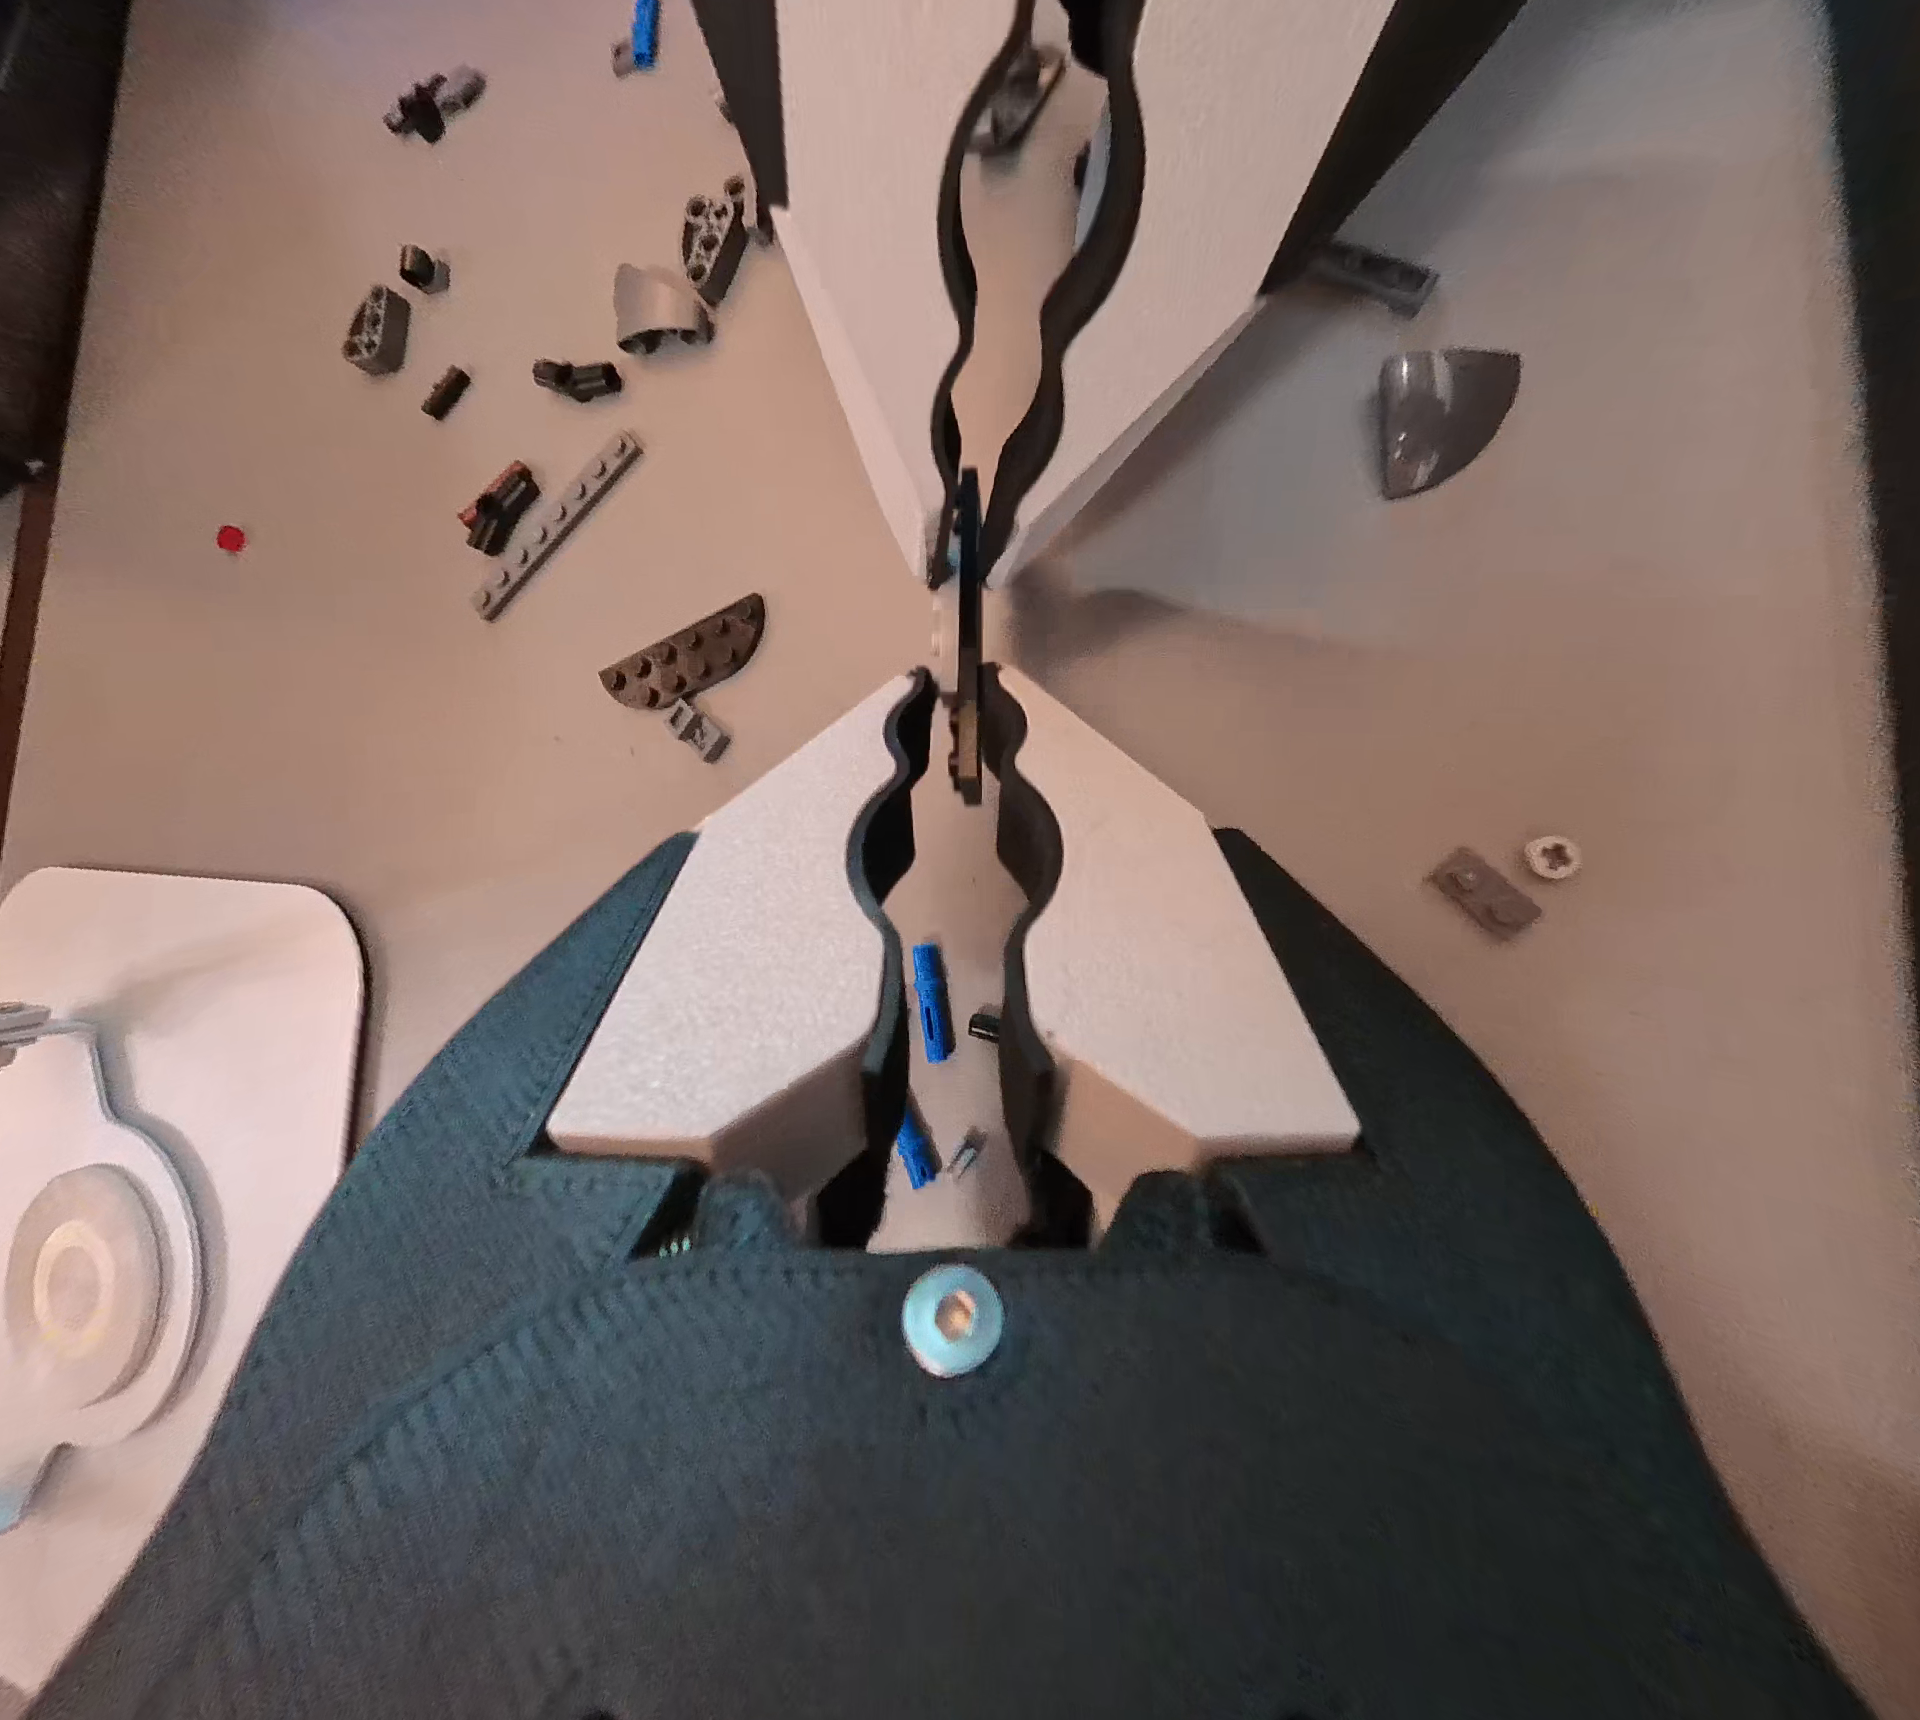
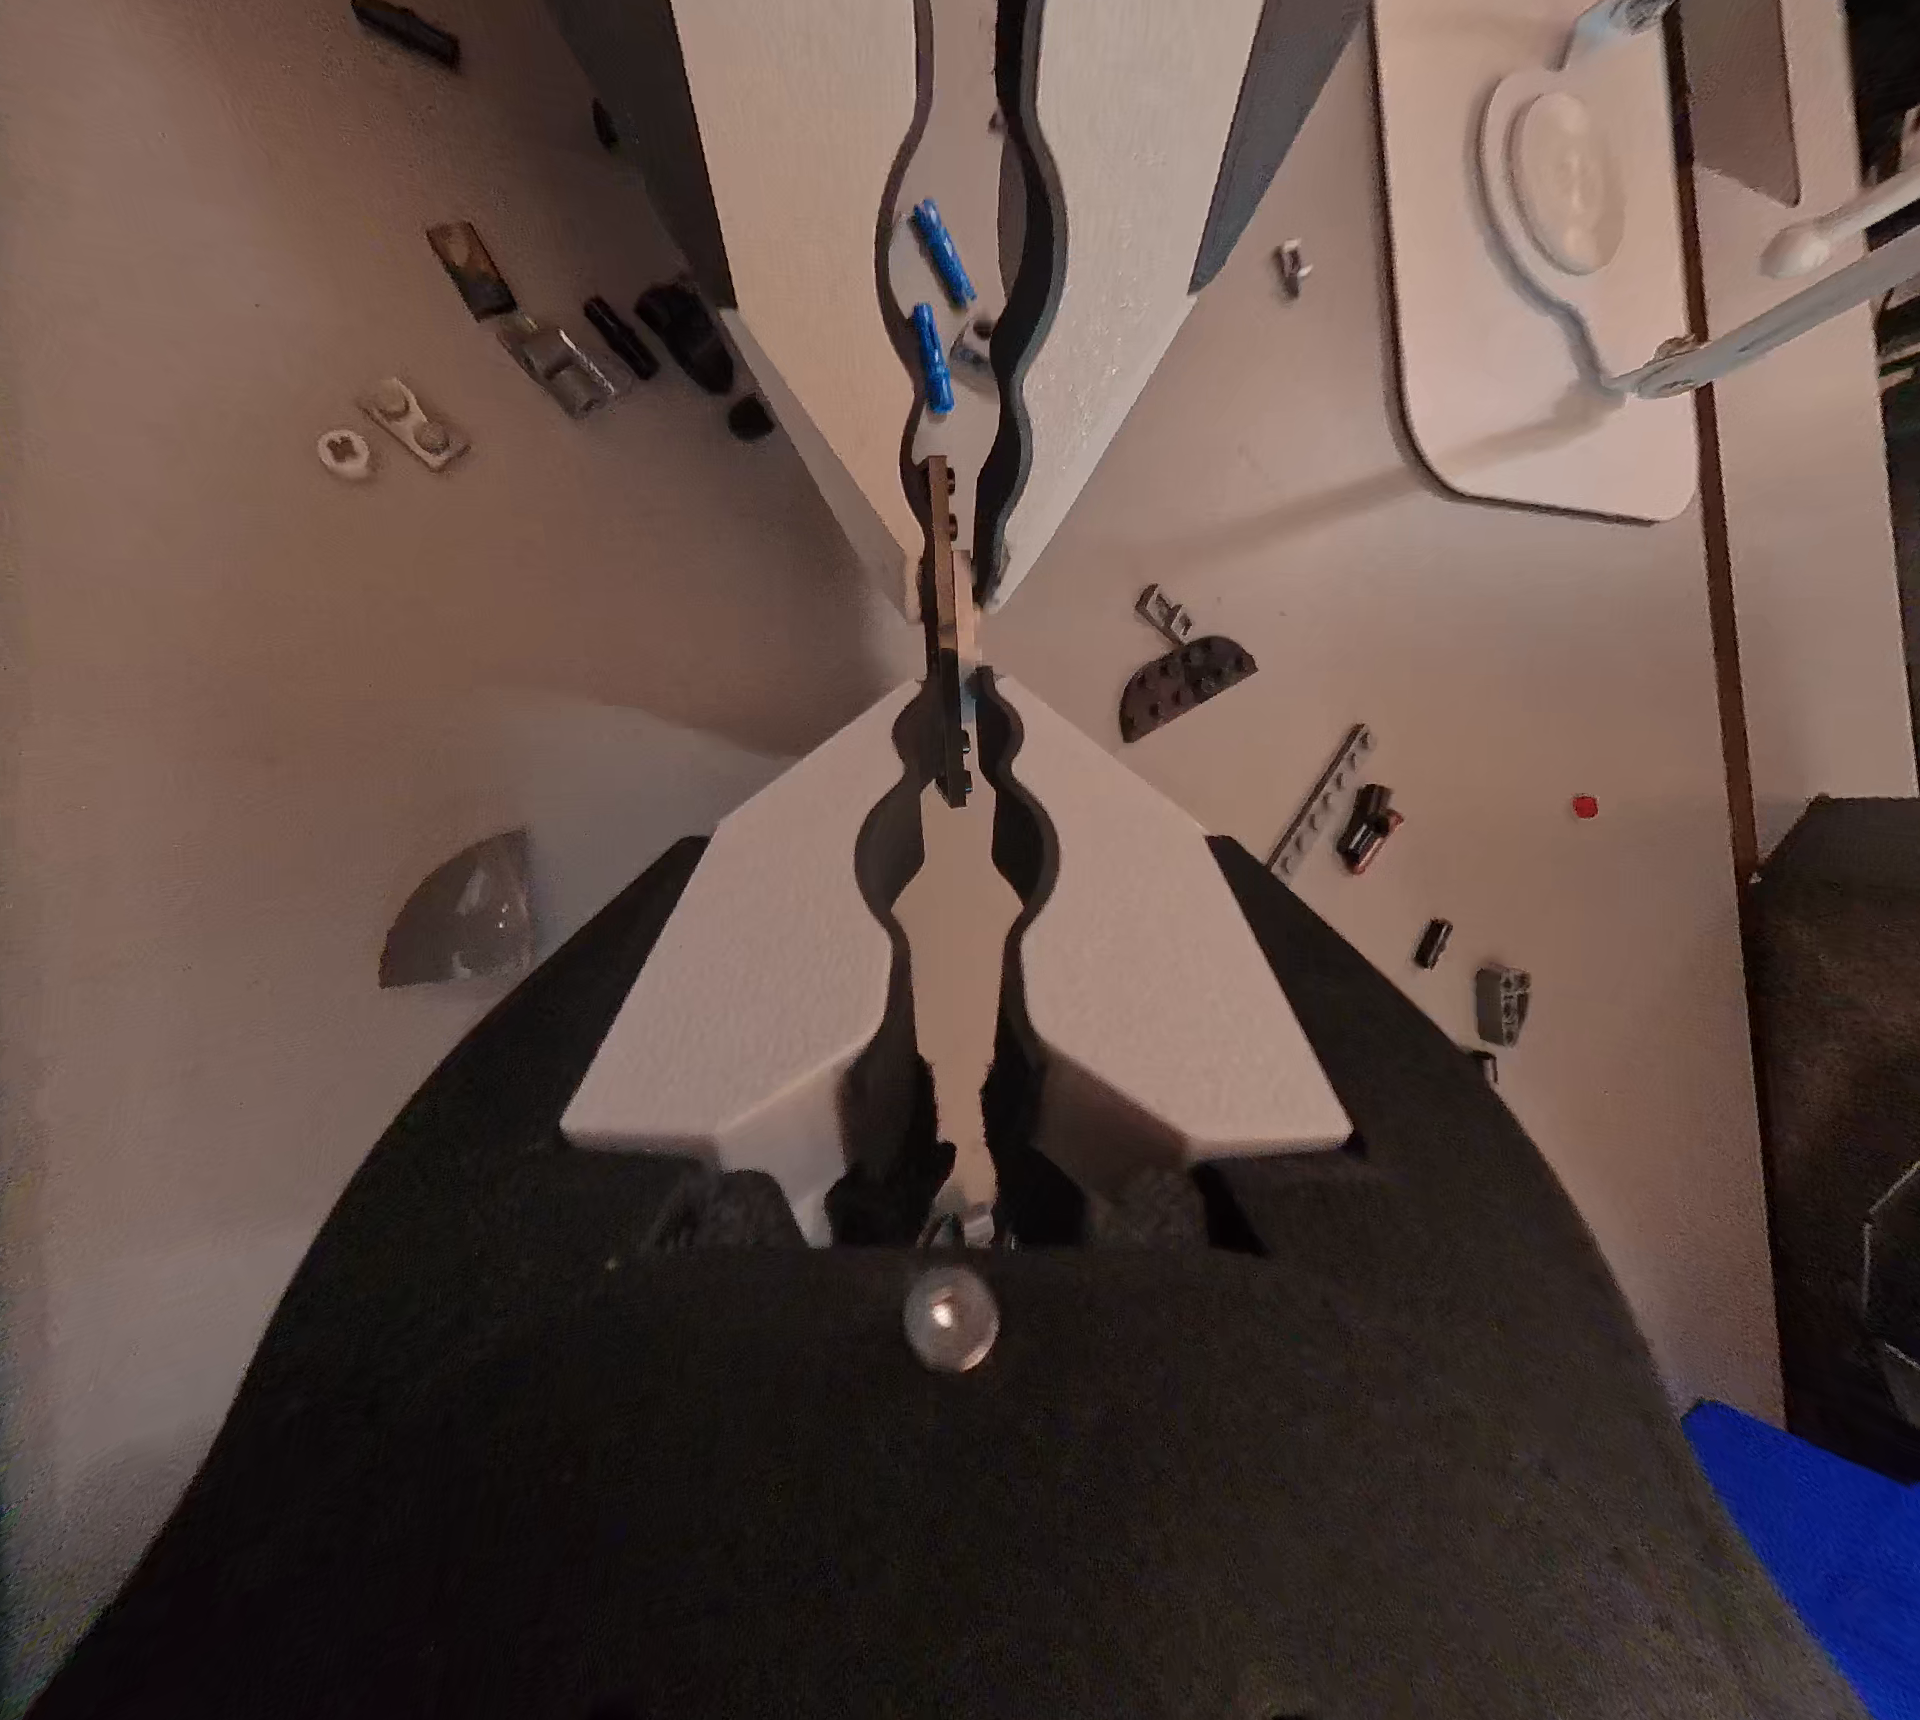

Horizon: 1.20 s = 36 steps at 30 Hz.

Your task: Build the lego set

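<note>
Left gripper (image 1: 961,683) and right gripper (image 2: 951,683) meet tip to tip above the table (image 1: 1351,735) | both clenched on one thin dark lego plate (image 1: 969,631), held edge-on between them | loose lego pieces (image 1: 582,382) scattered below | white stand base (image 2: 1538,268) nearby.

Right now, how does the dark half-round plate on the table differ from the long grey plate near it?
The half-round plate is dark brown-grey, wide, with one curved edge and several stud rows. The long grey plate is lighter, narrow and straight, with a single stud row. A small black and red piece lies against the long plate; a small grey piece touches the half-round one. Both lie flat, studs up.
</note>
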Available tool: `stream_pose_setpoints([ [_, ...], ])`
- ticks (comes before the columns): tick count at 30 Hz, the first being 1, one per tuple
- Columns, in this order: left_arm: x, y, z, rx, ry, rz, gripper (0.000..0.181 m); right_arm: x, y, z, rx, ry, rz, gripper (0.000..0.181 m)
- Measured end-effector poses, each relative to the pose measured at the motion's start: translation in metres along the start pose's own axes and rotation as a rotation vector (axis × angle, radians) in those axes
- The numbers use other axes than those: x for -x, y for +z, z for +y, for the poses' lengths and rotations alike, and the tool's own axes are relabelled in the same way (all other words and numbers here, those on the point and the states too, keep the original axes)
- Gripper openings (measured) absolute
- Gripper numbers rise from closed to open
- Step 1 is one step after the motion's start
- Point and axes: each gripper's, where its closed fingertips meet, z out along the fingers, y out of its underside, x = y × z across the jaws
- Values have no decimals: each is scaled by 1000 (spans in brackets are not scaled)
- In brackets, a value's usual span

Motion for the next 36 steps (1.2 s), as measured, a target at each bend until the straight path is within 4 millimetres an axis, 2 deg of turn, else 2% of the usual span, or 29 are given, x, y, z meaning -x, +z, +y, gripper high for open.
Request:
stream_pose_setpoints([
  [2,-1,3,5,26,17,2,6,1,4,9,45,-12,3,4],
  [8,-7,7,12,52,-9,52,10,4,10,17,86,-10,-15,4],
  [20,-9,8,15,61,-25,74,11,10,10,18,73,30,-75,10],
  [36,-14,9,17,70,-34,110,12,23,1,8,2,44,-165,11],
])
